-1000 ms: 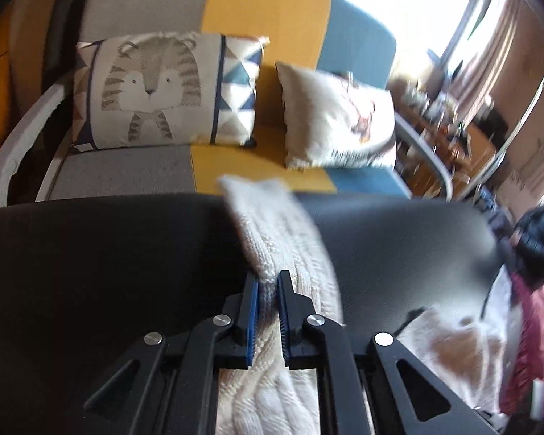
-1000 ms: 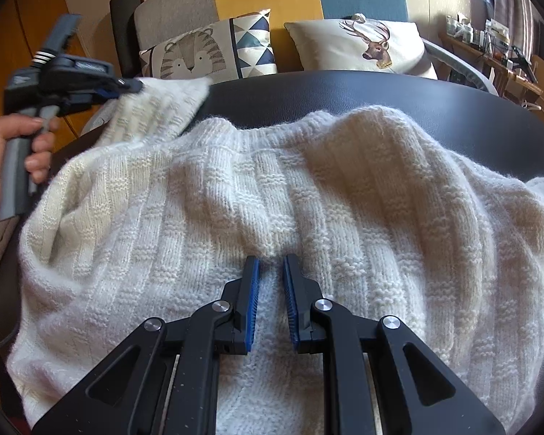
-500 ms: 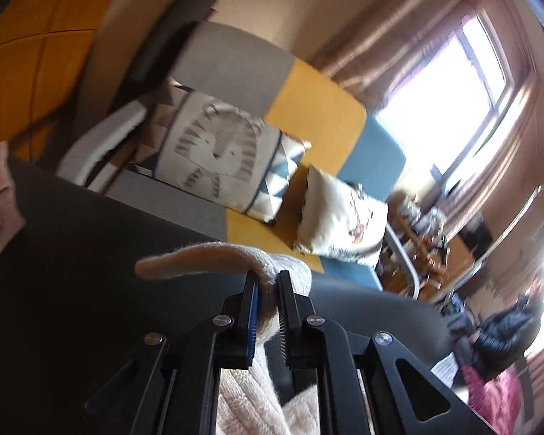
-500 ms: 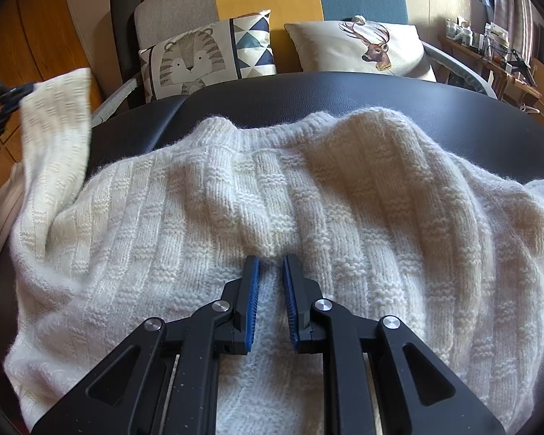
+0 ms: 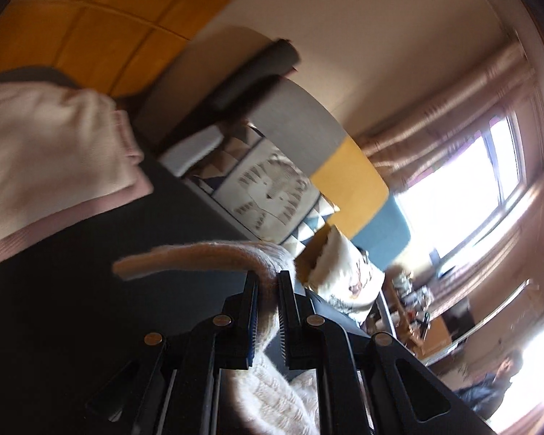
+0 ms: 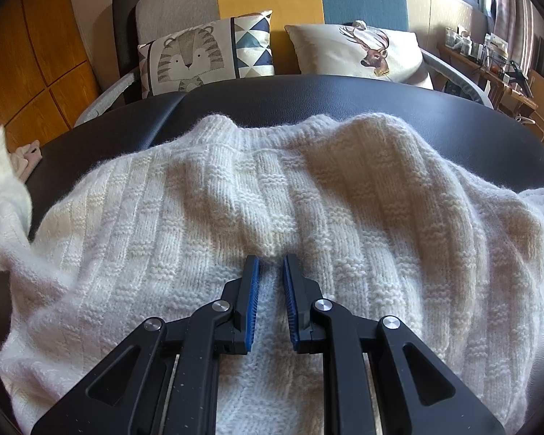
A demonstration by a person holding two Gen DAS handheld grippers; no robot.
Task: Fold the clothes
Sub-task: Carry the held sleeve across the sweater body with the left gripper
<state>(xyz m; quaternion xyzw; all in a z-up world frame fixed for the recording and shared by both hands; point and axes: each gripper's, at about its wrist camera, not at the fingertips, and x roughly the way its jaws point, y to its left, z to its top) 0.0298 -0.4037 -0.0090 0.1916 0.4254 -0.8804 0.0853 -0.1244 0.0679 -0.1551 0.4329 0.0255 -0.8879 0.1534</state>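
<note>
Left tool [image 5: 268, 293] clamped on the cream sweater's sleeve [image 5: 199, 255] above the black worktop [image 5: 72, 290]; right tool [image 6: 271, 275] nearly closed, pinching the sweater [image 6: 344, 199] body.

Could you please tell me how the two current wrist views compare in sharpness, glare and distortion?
Left wrist view: tilted and motion-blurred, the bright window blown out to white, the striped tiger cushion smeared. Right wrist view: sharp and evenly lit, the cream knitted sweater showing its stitches, with fisheye bending of the black padded table edge and slight glare at the upper right.
</note>
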